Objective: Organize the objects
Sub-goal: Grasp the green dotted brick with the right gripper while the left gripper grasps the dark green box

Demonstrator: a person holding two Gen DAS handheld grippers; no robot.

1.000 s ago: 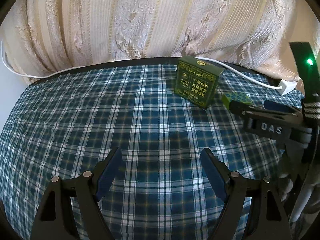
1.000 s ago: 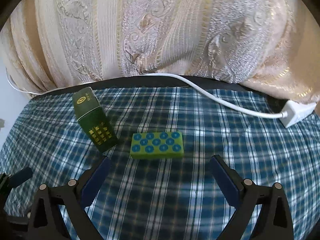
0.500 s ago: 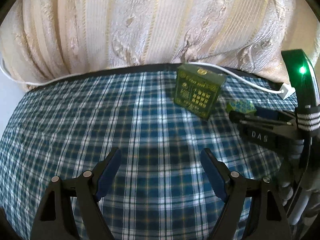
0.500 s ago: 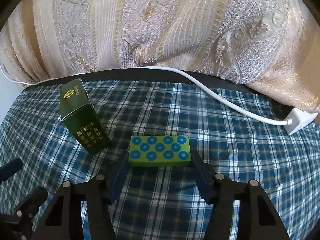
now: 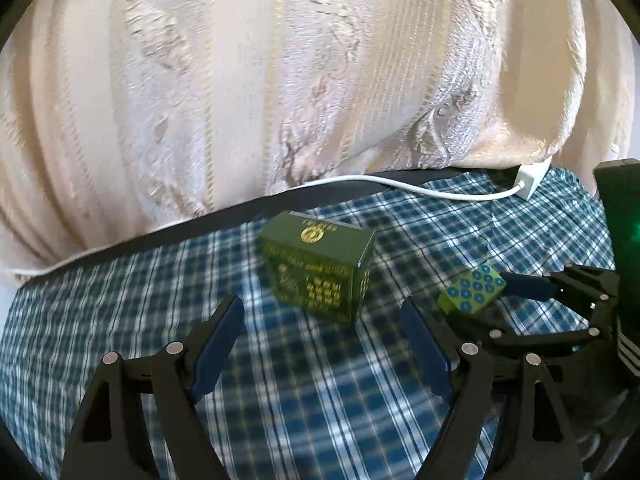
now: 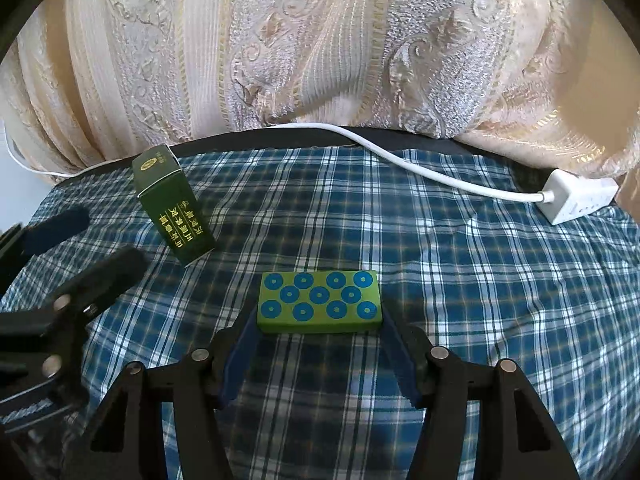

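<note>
The right gripper clamps the ends of a green block with blue circles on the checked cloth. A dark green box stands tilted near the cloth's far left edge, and a white power strip lies at its far right edge.

dark green cardboard box: glossy print, gold lettering
light green block with blue circles: smooth, matt
blue plaid cloth: woven, matt
cream brocade curtain: textured, slight sheen
white power cable: smooth plastic
</note>
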